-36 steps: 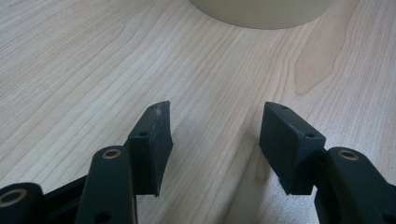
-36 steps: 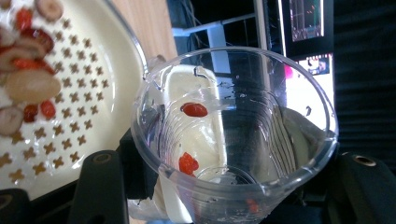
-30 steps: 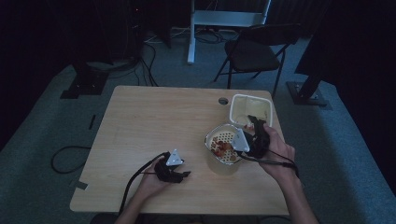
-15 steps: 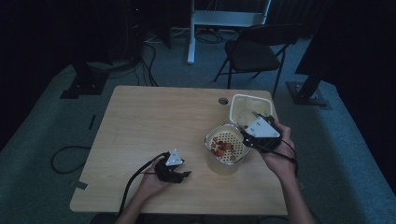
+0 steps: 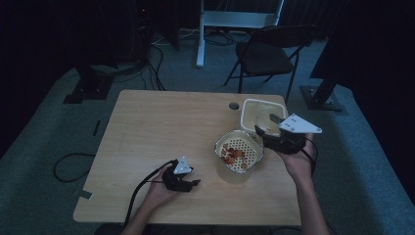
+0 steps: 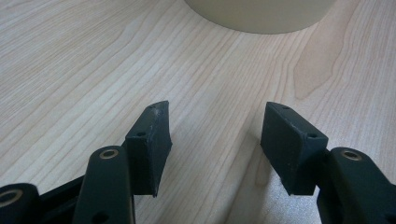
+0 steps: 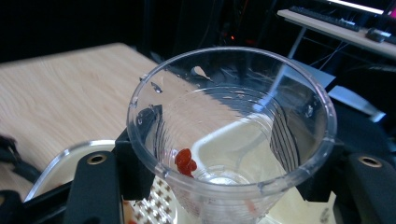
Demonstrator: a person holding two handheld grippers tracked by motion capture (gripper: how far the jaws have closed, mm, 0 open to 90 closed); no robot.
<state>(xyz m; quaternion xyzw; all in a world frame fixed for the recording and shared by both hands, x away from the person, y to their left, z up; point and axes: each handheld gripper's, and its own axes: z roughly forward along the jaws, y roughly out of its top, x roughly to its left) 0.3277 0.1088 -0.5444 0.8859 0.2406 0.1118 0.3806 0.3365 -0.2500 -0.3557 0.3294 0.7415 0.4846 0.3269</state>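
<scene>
My right gripper (image 5: 270,129) hangs above the table between a round cream bowl and a rectangular cream tub (image 5: 254,105). It is shut on a clear plastic cup (image 7: 233,116), whose mouth faces the camera in the right gripper view. Its jaws have just been opening slightly, with the cup still between them. A small red piece (image 7: 185,162) clings inside the cup. The bowl holds a perforated strainer insert (image 5: 244,147) with red pieces (image 5: 234,153) in it. My left gripper (image 5: 188,183) rests open on the wooden table, with nothing between its fingers (image 6: 149,144), facing the bowl's wall (image 6: 257,14).
The wooden table (image 5: 161,127) has a cable hole (image 5: 234,105) near its far edge. A folding chair (image 5: 266,54) stands behind the table. A black cable (image 5: 142,188) trails from the left gripper toward the front edge.
The right hand has carried the cup from over the strainer bowl to the right and a little up, toward the rectangular tub. The left gripper has stayed put.
</scene>
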